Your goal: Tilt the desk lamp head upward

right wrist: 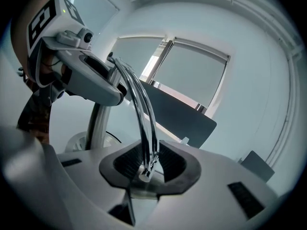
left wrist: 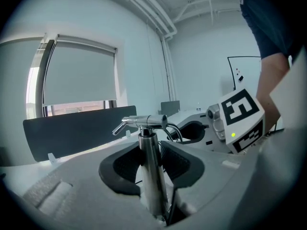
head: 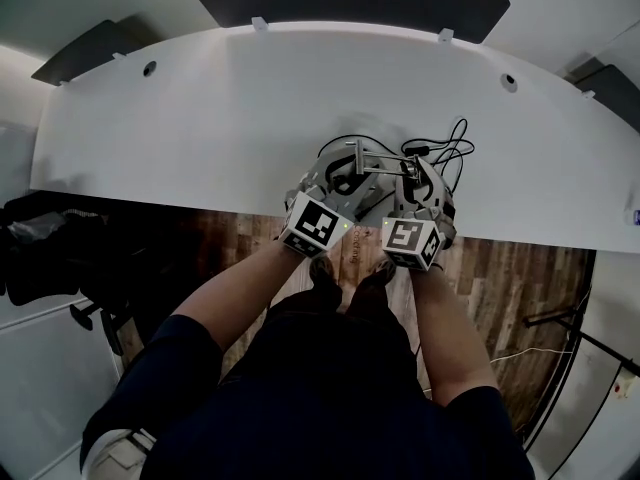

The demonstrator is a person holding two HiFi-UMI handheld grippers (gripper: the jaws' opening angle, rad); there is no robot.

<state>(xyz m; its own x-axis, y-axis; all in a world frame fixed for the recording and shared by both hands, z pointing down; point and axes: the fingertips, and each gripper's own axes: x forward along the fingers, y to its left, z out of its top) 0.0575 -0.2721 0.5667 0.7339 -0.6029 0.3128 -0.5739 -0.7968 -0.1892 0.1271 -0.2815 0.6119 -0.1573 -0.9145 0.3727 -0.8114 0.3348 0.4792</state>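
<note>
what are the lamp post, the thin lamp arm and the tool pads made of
Lamp post: looks like polished metal, chrome-like, with bright mirror streaks.
Lamp arm: thin rods with the same shiny metal look.
Pads of the left tool: matte black and ribbed, probably rubber or soft plastic.

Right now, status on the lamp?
Left gripper shut on lamp post. Right gripper shut on lamp arm. Both at near edge of table, cable coiled behind; nothing blocking.

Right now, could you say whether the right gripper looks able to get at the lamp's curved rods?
Probably yes: the curved rods sit between the jaws of the right gripper, which seem closed on them, with nothing blocking.
</note>
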